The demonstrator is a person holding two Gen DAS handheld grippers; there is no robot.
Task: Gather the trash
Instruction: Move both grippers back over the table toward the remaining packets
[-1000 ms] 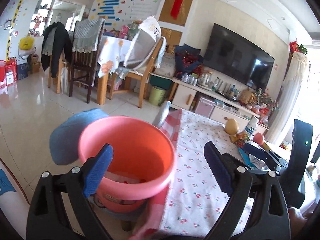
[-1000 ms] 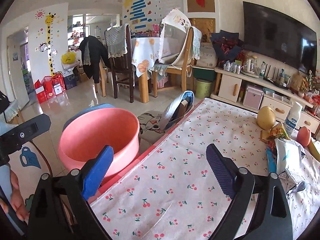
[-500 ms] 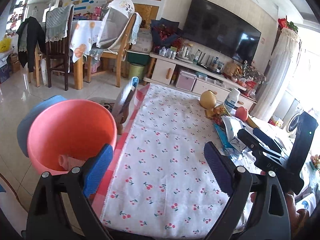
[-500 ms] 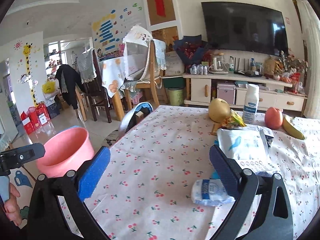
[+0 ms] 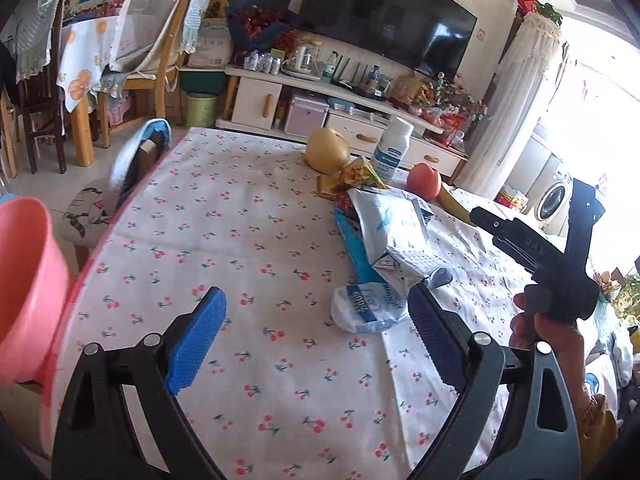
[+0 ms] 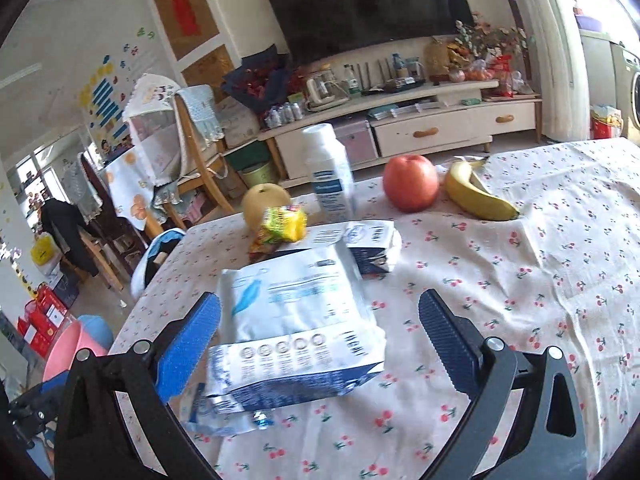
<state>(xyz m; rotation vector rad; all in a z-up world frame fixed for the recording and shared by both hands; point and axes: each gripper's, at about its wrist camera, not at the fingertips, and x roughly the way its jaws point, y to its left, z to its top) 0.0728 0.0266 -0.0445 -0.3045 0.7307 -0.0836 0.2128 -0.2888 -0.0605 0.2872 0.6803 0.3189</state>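
Trash lies on a cherry-print tablecloth: a white and blue mask packet, a crumpled blue-and-white wrapper, a yellow snack wrapper and a small white packet. A pink bucket stands off the table's left edge. My left gripper is open and empty above the cloth, just short of the crumpled wrapper. My right gripper is open, with the mask packet between its fingers but not gripped. The right gripper also shows in the left wrist view.
A pear, a white bottle, a red apple and a banana stand at the table's far side. A TV cabinet lies beyond. Chairs and a dining table stand at far left.
Both grippers have swung right from the pink bucket toward the pile of trash. The right gripper has closed in over the mask packet. Both stay open.
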